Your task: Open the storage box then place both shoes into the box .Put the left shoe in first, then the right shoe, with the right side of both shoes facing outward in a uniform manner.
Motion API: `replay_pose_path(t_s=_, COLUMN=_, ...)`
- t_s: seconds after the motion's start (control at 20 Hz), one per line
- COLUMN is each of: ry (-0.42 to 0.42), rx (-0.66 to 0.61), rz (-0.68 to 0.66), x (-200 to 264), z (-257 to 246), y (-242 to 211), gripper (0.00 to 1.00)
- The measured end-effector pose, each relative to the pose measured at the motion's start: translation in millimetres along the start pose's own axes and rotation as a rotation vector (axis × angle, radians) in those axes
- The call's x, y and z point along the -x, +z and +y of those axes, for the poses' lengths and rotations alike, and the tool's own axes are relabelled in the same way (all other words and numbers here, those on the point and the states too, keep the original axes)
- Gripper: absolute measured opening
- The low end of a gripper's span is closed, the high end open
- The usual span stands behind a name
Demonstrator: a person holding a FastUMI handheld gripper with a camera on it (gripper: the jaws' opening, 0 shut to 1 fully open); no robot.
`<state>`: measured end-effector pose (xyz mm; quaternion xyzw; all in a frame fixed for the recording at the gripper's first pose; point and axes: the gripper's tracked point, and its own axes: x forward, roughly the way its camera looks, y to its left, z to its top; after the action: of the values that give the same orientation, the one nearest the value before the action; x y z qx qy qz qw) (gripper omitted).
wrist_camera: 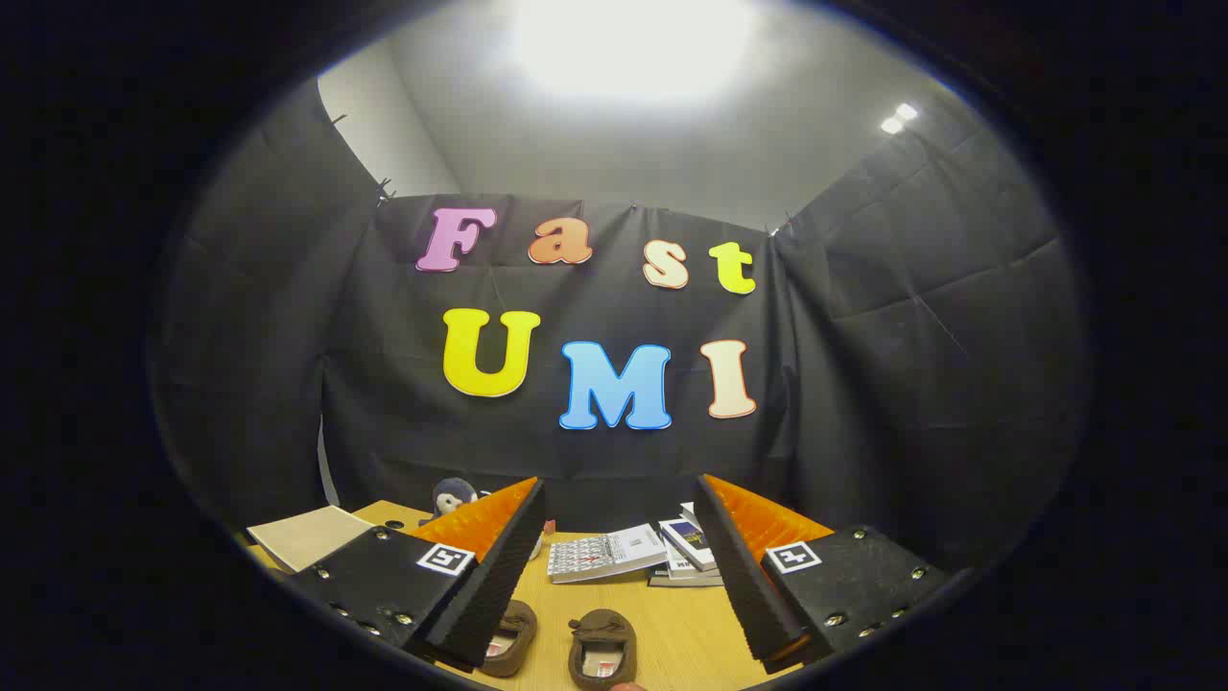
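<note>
- Gripper [619, 566] raised over a wooden table [672, 624], fingers spread wide, nothing between them.
- Two brown shoes on the near table: left shoe [508, 638] partly behind the left finger, right shoe [602, 650] between the fingers.
- Beyond the fingers: open booklet [604, 553], stacked books [689, 552] to its right.
- Far left: plush toy [451, 497], tan pad [305, 536].

Left brown suede shoe [508, 638]: half behind my hand-held gripper's [614, 576] spread finger.
Grey plush toy [451, 497]: partly hidden too.
</note>
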<state>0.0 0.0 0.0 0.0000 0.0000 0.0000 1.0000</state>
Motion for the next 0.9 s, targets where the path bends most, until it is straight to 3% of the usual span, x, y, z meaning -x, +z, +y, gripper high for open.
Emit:
replay_pose_path(t_s=0.7, ry=0.020, rx=0.019, rz=0.012, x=-8.2, z=12.1, y=-6.4, gripper=0.95)
replay_pose_path(t_s=0.9, ry=0.069, rx=0.000, rz=0.013, x=-7.3, z=26.7, y=-11.8, gripper=0.95)
